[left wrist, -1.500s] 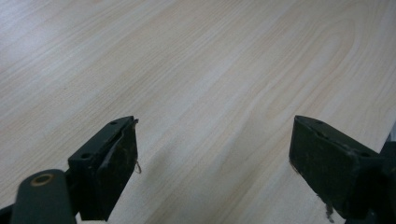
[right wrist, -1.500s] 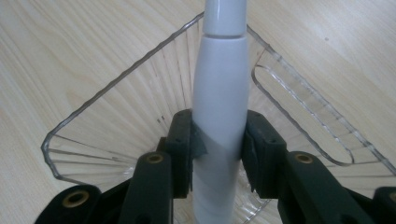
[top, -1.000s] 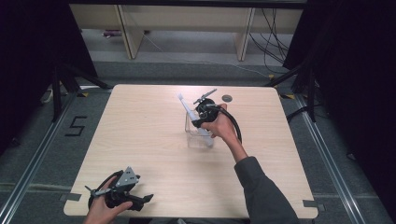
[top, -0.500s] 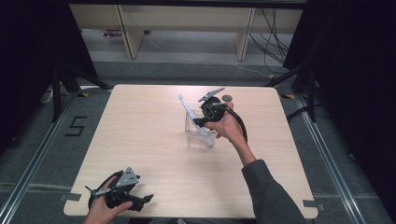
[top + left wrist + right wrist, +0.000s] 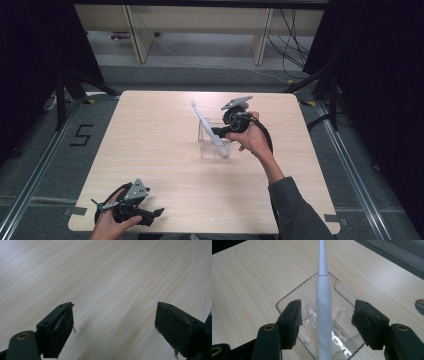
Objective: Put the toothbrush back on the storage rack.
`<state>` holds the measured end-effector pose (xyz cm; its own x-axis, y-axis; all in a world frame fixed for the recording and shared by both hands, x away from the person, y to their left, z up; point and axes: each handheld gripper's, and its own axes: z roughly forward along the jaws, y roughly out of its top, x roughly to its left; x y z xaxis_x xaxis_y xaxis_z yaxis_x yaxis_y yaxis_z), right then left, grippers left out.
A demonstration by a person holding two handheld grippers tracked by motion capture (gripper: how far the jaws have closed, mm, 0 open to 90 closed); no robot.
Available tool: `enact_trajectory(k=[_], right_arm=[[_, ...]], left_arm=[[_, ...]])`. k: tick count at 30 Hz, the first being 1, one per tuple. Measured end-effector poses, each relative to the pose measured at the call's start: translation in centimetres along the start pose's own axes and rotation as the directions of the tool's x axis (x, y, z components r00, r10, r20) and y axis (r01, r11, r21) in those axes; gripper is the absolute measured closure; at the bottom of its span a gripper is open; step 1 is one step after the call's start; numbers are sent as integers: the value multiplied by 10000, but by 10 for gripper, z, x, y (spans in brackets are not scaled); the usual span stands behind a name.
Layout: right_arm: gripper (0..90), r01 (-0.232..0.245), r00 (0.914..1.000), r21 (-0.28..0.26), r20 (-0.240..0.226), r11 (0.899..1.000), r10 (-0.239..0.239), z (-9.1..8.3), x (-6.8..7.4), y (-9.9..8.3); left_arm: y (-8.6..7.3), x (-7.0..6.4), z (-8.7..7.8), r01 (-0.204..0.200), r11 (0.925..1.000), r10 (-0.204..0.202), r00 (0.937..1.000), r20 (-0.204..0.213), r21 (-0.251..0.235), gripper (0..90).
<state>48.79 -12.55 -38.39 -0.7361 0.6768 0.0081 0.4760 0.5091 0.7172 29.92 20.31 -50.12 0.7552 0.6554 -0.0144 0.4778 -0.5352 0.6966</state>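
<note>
The right hand-held gripper [image 5: 325, 322] is released, jaws wide either side of a smooth white toothbrush [image 5: 323, 305] (untouched), leaning toward 11 o'clock in a ribbed clear plastic container [image 5: 214, 138] at the table's [image 5: 150, 145] centre.

Pale wooden table [image 5: 165, 150] on grey floor [image 5: 40, 150], black curtains [image 5: 30, 50] at both sides

Light: even, from overhead; tabletop [image 5: 165, 150] bright, surroundings dark.
Shadows: soft, faint.
Glare: pale sheen upper left, left gripper view.
Focus: near jaws slightly soft.
</note>
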Motion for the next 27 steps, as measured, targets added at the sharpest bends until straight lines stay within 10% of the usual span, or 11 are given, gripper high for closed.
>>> enact_trajectory(k=[27], right_arm=[[370,-154,9998,-766,-132,9969,144,-38,4,-42]], left_arm=[[0,0,0,127,9999,-127,9999,-16,-22,151]])
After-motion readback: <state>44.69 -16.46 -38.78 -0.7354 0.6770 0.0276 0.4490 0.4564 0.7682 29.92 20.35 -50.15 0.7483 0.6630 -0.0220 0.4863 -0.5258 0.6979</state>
